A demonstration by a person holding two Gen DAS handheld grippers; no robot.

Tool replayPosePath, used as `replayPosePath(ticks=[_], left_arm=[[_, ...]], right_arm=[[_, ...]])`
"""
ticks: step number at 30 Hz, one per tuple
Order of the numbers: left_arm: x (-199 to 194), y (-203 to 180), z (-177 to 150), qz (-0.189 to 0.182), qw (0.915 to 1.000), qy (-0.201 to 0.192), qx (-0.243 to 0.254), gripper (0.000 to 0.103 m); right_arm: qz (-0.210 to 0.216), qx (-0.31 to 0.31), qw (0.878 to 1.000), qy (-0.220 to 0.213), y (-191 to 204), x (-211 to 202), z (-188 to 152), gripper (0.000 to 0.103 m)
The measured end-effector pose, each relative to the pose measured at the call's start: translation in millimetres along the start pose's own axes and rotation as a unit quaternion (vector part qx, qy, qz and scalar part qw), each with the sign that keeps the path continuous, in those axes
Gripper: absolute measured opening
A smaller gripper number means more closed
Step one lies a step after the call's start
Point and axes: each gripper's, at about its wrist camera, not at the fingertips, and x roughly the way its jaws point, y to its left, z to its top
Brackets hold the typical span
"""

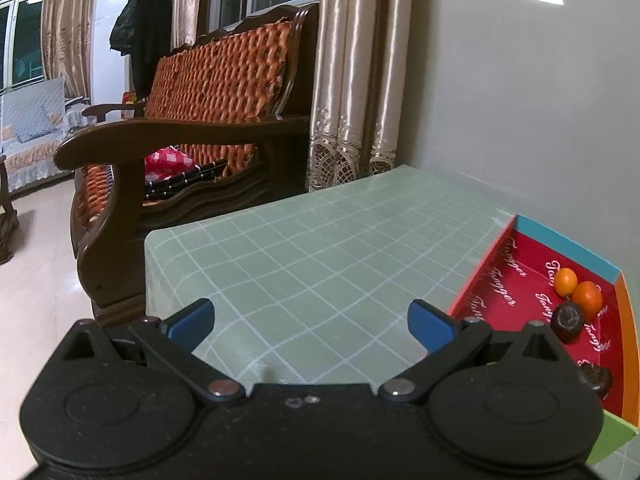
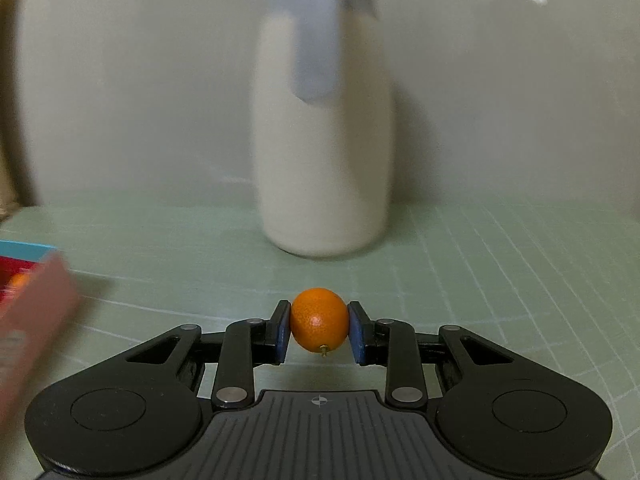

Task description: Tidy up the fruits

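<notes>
My right gripper (image 2: pixel 319 330) is shut on a small orange (image 2: pixel 319 324), held between its blue pads above the green checked tablecloth (image 2: pixel 480 280). My left gripper (image 1: pixel 311 326) is open and empty over the tablecloth (image 1: pixel 320 256). To its right lies a shallow red box (image 1: pixel 520 280) with a blue and orange rim. In it are two small oranges (image 1: pixel 565 281) (image 1: pixel 587 299) and two dark round fruits (image 1: pixel 567 321) (image 1: pixel 597 378). The box edge (image 2: pixel 36 300) shows blurred at the left of the right wrist view.
A tall white thermos jug (image 2: pixel 324 136) with a grey handle stands against the wall beyond the right gripper. A wooden sofa (image 1: pixel 192 128) with an orange woven cushion stands left of the table. Curtains (image 1: pixel 356 80) hang behind the table's far corner.
</notes>
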Motion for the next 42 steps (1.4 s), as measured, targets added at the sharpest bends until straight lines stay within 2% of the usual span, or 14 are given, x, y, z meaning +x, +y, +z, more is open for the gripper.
replayPosePath(ticks=[4, 8, 15, 19, 25, 34, 35, 36, 37, 39, 42], left_arm=[[-2, 8, 2, 0.007, 0.9999, -0.004, -0.008, 0.097], [0, 19, 3, 0.014, 0.9997, 0.000, -0.019, 0.097], [3, 34, 6, 0.016, 0.9992, 0.012, -0.035, 0.097], [7, 37, 6, 0.013, 0.9991, 0.024, -0.034, 0.097], [12, 39, 5, 0.003, 0.9984, 0.045, -0.034, 0.097], [13, 38, 5, 0.000, 0.9984, 0.048, -0.028, 0.097], [13, 38, 4, -0.001, 0.9984, 0.048, -0.028, 0.097], [12, 37, 4, -0.002, 0.9985, 0.048, -0.026, 0.097], [12, 36, 4, -0.002, 0.9986, 0.047, -0.024, 0.097], [11, 33, 4, -0.004, 0.9989, 0.043, -0.019, 0.097], [8, 25, 3, -0.009, 0.9993, 0.037, -0.007, 0.097]], right_arm=[[0.048, -0.018, 0.998, -0.031, 30, -31, 3, 0.030], [0.110, -0.046, 0.991, -0.059, 70, -63, 4, 0.030], [0.187, -0.109, 0.974, -0.071, 146, -100, -2, 0.030], [0.205, -0.134, 0.968, -0.054, 181, -101, -10, 0.030], [0.197, -0.152, 0.968, -0.011, 216, -89, -21, 0.030], [0.186, -0.146, 0.971, 0.030, 226, -77, -27, 0.031], [0.187, -0.137, 0.972, 0.028, 223, -78, -25, 0.032], [0.187, -0.129, 0.974, 0.026, 221, -79, -24, 0.040], [0.186, -0.120, 0.975, 0.023, 219, -81, -22, 0.057], [0.188, -0.106, 0.976, 0.009, 211, -89, -20, 0.072], [0.187, -0.096, 0.978, -0.010, 200, -106, -16, 0.072]])
